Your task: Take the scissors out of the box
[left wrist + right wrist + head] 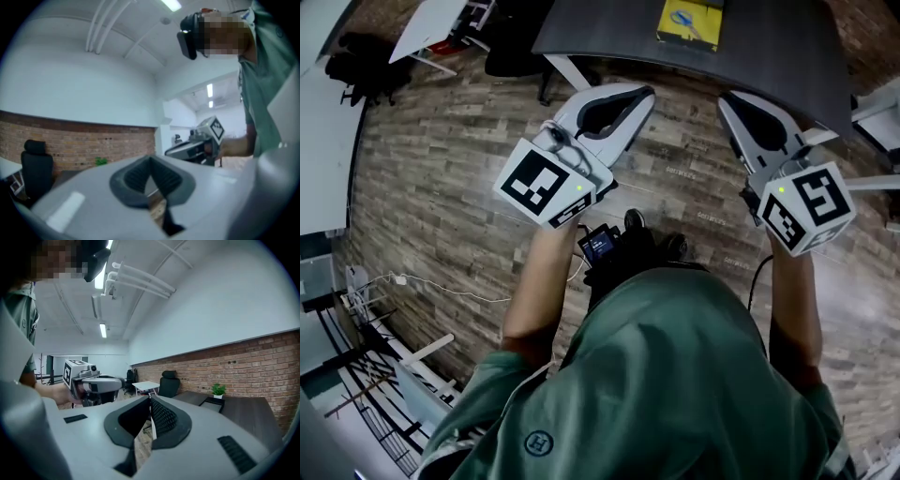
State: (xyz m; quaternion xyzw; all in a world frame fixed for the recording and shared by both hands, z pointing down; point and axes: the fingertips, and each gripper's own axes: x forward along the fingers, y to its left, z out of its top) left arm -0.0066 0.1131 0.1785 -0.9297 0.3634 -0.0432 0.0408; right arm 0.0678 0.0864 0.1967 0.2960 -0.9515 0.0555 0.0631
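Observation:
A yellow box (688, 22) lies on the dark table (769, 47) at the top of the head view, with blue-handled scissors (682, 19) in it. Both grippers are held up in front of the person's chest, well short of the table. The left gripper (647, 92) is shut and holds nothing. The right gripper (724, 98) is also shut and holds nothing. In the left gripper view the jaws (150, 159) meet at the tip and point across the room, not at the box. In the right gripper view the jaws (150, 398) meet the same way.
Wood-plank floor (441, 169) lies below. White desks (427, 28) and a black chair (366, 66) stand at the upper left, with cables (422, 286) at the left. In the right gripper view there is a brick wall (243, 362), a small plant (218, 391) and an office chair (168, 383).

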